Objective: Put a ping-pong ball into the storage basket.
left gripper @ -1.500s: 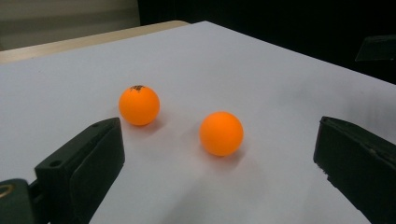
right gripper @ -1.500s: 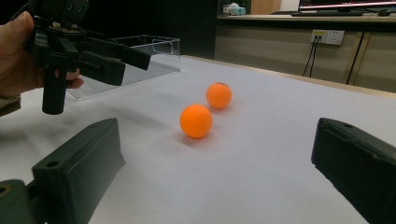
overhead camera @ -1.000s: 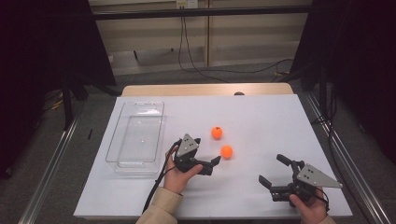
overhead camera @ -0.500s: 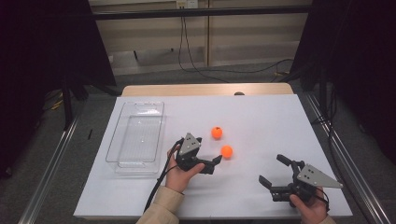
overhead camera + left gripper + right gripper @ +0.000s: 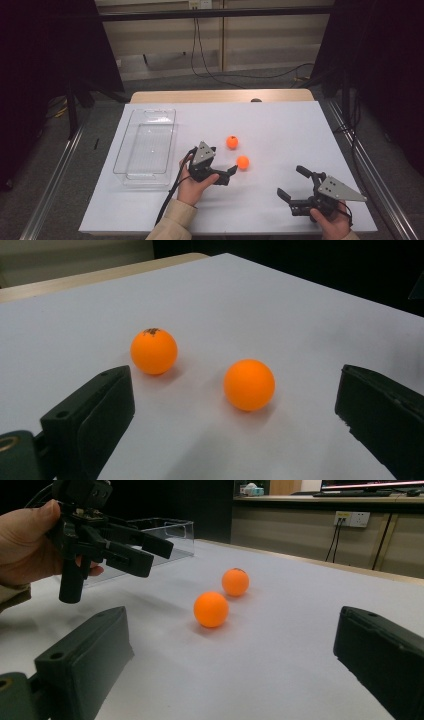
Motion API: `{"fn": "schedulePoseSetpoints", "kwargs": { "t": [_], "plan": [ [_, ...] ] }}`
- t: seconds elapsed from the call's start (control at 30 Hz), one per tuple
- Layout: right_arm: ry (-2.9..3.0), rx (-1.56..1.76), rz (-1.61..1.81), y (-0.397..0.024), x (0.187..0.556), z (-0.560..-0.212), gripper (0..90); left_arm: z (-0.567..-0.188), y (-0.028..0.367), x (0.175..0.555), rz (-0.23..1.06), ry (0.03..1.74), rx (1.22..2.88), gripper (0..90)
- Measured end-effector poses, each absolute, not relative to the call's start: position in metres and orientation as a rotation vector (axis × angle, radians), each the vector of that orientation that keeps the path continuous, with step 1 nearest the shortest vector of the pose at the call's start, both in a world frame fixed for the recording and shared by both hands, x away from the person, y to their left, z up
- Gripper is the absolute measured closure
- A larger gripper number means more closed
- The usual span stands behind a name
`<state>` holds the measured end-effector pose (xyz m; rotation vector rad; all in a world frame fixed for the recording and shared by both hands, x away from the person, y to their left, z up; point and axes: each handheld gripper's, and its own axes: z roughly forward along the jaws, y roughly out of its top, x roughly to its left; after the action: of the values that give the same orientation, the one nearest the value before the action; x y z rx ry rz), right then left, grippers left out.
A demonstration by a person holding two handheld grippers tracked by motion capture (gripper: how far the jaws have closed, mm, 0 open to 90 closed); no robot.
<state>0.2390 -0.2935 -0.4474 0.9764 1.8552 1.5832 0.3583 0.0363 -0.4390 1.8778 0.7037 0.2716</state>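
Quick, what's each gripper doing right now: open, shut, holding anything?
Left gripper: open, empty, jaws spread just short of the nearer orange ball.
Right gripper: open, empty, above the table.

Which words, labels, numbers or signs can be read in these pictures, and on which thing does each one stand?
No text can be read.
Farther orange ball: a small dark printed mark on its top, too blurred to read.
Nearer orange ball: no mark visible.
Clear plastic tray, left gripper and right gripper: no lettering visible.
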Motion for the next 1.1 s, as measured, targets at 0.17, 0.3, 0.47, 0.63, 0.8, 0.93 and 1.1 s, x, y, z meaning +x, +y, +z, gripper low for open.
{"fn": "schedulePoseSetpoints", "kwargs": {
  "t": [0.17, 0.3, 0.47, 0.63, 0.8, 0.93, 1.1],
  "plan": [
    [1.856, 0.976, 1.583, -0.293, 0.239, -0.447, 1.3, -0.44, 0.035, 0.36, 0.275, 0.704, 1.879, 2.6],
    [1.856, 0.976, 1.583, -0.293, 0.239, -0.447, 1.3, -0.441, 0.034, 0.361, 0.277, 0.703, 1.881, 2.6],
    [1.856, 0.974, 1.583, -0.294, 0.239, -0.448, 1.3, -0.44, 0.031, 0.362, 0.28, 0.697, 1.894, 2.6],
    [1.857, 0.974, 1.583, -0.294, 0.239, -0.448, 1.3, -0.44, 0.027, 0.363, 0.277, 0.692, 1.9, 2.5],
    [1.856, 0.974, 1.585, -0.294, 0.239, -0.447, 1.3, -0.441, 0.024, 0.364, 0.273, 0.691, 1.904, 2.5],
    [1.857, 0.973, 1.586, -0.294, 0.239, -0.447, 1.3, -0.441, 0.021, 0.365, 0.278, 0.684, 1.914, 2.5],
    [1.856, 0.975, 1.585, -0.294, 0.239, -0.447, 1.3, -0.442, 0.018, 0.367, 0.271, 0.69, 1.927, 2.4]
  ]
}}
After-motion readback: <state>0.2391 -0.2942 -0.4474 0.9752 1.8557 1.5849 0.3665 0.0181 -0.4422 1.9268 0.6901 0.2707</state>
